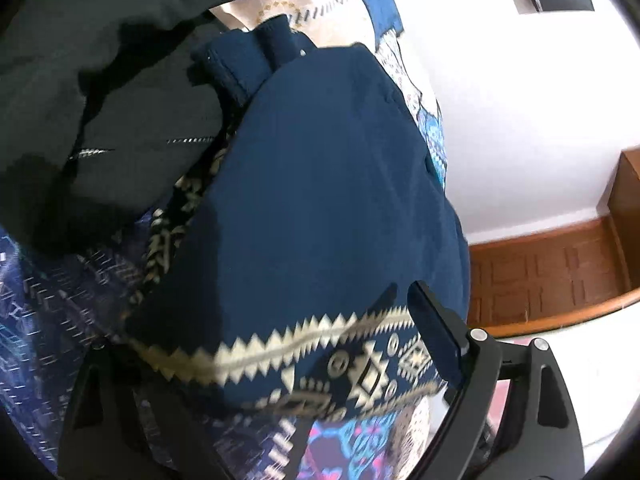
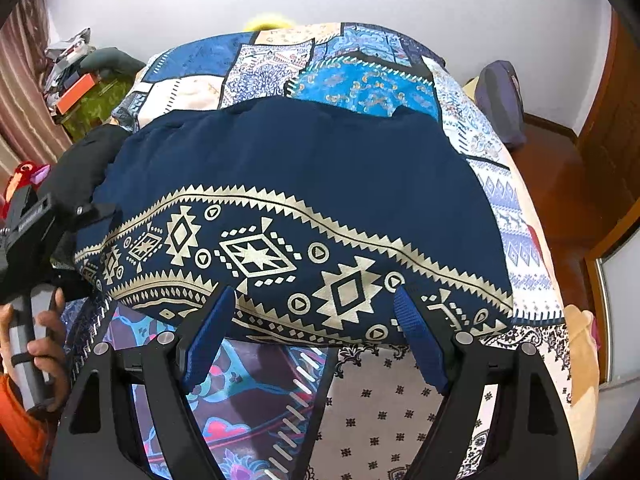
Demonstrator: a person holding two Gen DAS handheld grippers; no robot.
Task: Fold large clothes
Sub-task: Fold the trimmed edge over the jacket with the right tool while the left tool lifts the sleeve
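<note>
Lying crosswise on the bed [image 2: 384, 404], the garment [image 2: 304, 184] has its hem just ahead of the right gripper [image 2: 316, 332], fingers spread, empty; left gripper [image 1: 256, 364] straddles its end, unclenched

Navy garment [image 2: 304, 168]: plain dark blue upper part; near edge carries a cream band of zigzags, diamonds, stars and circled triangles. Bedspread [image 2: 360, 80]: patchwork of blue, white, cream and turquoise panels; near edge shows purple-pink florals and white with small dark motifs. Black jacket [image 1: 120, 92] with silver zipper at the bedspread's left side. Right gripper [image 2: 316, 336] pads blue, frame black.
</note>
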